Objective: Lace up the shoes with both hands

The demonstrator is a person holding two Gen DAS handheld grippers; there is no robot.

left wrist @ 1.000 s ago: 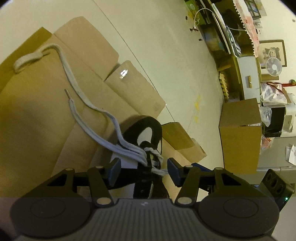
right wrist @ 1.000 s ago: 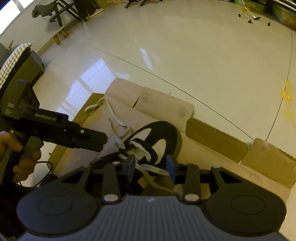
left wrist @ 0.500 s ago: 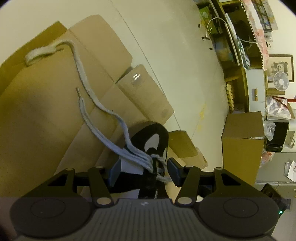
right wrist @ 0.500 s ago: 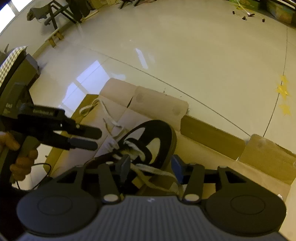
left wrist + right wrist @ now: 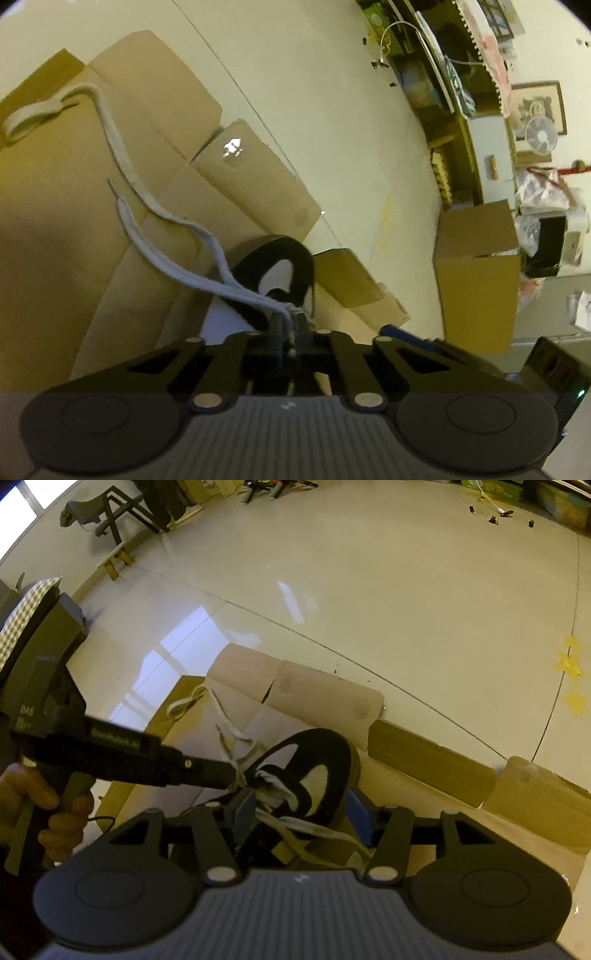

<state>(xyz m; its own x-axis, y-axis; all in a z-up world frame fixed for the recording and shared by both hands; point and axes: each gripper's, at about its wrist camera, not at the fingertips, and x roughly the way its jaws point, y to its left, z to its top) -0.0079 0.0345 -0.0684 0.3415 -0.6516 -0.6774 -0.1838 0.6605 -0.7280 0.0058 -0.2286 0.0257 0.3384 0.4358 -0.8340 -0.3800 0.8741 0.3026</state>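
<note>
Jaws of the left gripper (image 5: 291, 326) have just snapped together on the laces (image 5: 236, 286) beside the shoe (image 5: 280, 258), ready to pull, while the right gripper (image 5: 301, 808) stays spread.

From my left wrist view, the shoe (image 5: 275, 269) shows only its toe; heel and eyelets sit behind the left claw (image 5: 291, 325). Where the lace (image 5: 155, 210) meets the pinched pads is too blurred for me to read. In my right view, the right claw (image 5: 301, 810) covers the shoe's rear, and the hand (image 5: 44, 812) is cut by the frame edge.
</note>
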